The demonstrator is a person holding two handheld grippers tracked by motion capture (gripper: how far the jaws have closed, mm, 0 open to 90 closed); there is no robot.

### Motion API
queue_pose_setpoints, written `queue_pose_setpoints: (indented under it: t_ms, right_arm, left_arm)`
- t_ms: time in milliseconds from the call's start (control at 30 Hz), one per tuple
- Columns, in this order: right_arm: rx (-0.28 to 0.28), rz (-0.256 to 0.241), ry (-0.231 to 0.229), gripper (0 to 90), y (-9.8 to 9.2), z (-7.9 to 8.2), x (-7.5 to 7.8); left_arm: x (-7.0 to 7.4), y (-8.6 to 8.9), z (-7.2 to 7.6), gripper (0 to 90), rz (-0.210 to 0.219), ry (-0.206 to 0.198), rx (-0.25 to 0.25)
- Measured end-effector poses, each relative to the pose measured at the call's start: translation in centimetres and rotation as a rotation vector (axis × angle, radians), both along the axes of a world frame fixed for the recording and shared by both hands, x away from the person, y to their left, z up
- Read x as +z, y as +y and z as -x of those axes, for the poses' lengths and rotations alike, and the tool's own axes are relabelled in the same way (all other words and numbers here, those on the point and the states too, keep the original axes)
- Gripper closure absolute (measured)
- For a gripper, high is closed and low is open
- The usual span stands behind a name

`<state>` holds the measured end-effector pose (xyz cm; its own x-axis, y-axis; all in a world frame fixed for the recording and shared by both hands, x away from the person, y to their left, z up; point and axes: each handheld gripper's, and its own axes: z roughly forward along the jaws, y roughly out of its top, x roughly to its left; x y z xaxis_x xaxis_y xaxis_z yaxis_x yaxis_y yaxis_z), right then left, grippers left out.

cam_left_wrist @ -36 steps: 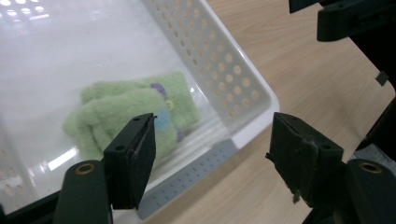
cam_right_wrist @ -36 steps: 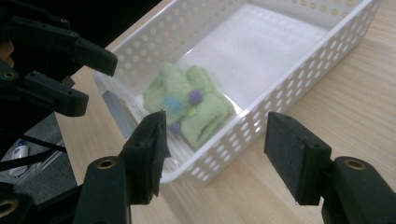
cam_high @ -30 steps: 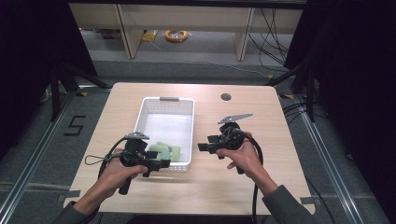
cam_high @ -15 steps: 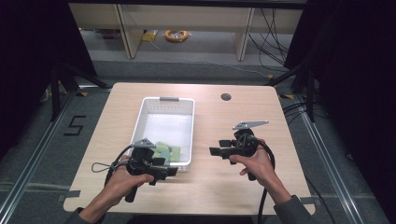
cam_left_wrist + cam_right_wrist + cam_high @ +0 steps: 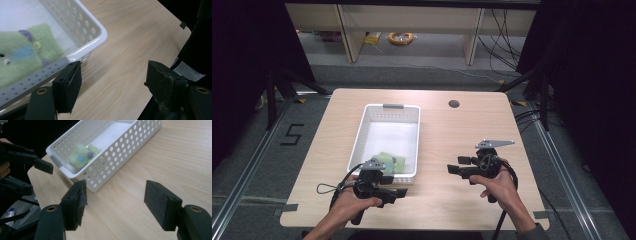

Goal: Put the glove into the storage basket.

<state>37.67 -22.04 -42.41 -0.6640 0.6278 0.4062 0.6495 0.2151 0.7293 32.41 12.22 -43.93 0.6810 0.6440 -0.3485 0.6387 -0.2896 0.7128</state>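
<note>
Risk, basket: the left tool (image 5: 384,186) hangs just beside the near corner of the white basket (image 5: 362,131). In my judgement, any swing toward the basket could catch its rim or its grey end handle and skid it across the counter (image 5: 472,125), since a perforated plastic basket looks light.
Risk, cables: a cable loops beside the left hand (image 5: 347,202), and another trails from the right tool (image 5: 464,167). Either could drag across the counter edge or snag on a reach forward.
Risk, toy: the basket walls stand well above the toy, so reaching in calls for a steep approach. A shallow one would probably hit the wall first.
Left tool: jaws spread wide with nothing between them, above bare wood at the basket's corner.
Right tool: jaws also wide apart and holding nothing, low over the counter and pointing toward the basket's long side, well apart from it.
Toy, place: the soft toy (image 5: 23,56) lies inside the basket at its near end, on the floor against the near wall.
Toy, look: pale green felt or plush with a fuzzy surface, a light blue patch, small purple bits and a little yellow-green button. It looks flat, soft and easy to squash, so a pinch would likely crumple it rather than slip off.
Rest of basket: white floor, otherwise bare.
</note>
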Motion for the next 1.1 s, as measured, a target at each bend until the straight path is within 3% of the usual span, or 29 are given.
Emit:
queue_pose_setpoints:
  t_ms: [100,133,167,200,400,600,767,800,900,967,1000,1067,1100]
  right_arm:
    - [0.004,-0.001,-0.024,34.8,-0.5,0.4,-0.4]
    - [-0.009,-0.008,0.004,34.5,-0.4,0.7,-0.3]
    - [-0.009,-0.008,0.004,34.5,-0.4,0.7,-0.3]
    - [0.007,0.009,-0.026,34.3,-0.7,0.6,-0.5]
    - [0.009,0.036,-0.046,33.3,-1.0,1.4,-1.0]
    - [0.006,0.040,-0.014,32.5,-1.2,2.1,-1.7]
    - [0.010,0.047,-0.029,32.3,-1.7,2.4,-2.3]
    - [0.003,0.044,-0.010,32.2,-1.7,2.7,-2.3]
    - [0.010,0.073,-0.038,31.8,-2.0,2.8,-2.8]
    - [-0.001,0.058,0.007,31.0,-1.9,3.3,-2.9]
    - [0.006,0.067,-0.037,30.7,-2.1,3.2,-3.1]
    - [0.013,0.060,-0.037,30.5,-2.3,3.2,-3.2]
    - [-0.002,0.061,-0.015,30.2,-2.3,3.5,-3.2]
  left_arm:
    - [-0.2,-0.1,0.2,28.0,0.002,-0.011,-0.014]
    - [-0.3,-0.2,0.4,27.9,-0.003,-0.021,-0.020]
    - [-0.3,-0.2,0.4,27.8,-0.003,-0.021,-0.020]
    - [-0.4,-0.3,0.5,27.8,-0.002,-0.026,-0.012]
    - [-0.8,-0.3,0.8,27.0,0.018,-0.042,-0.019]
    - [-1.2,-0.4,1.2,26.2,0.012,-0.059,-0.017]
    - [-1.8,-0.5,1.4,25.2,0.000,-0.056,-0.022]
    - [-2.0,-0.6,1.5,24.9,-0.005,-0.056,-0.025]
    - [-2.2,-0.6,1.6,23.9,-0.003,-0.052,-0.031]
    - [-2.3,-0.7,1.8,23.0,0.000,-0.057,-0.022]
    - [-2.3,-0.6,1.8,22.5,-0.007,-0.056,-0.028]
    - [-2.5,-0.5,1.9,22.1,-0.008,-0.059,-0.027]
    - [-2.6,-0.5,2.0,21.7,-0.008,-0.056,-0.028]
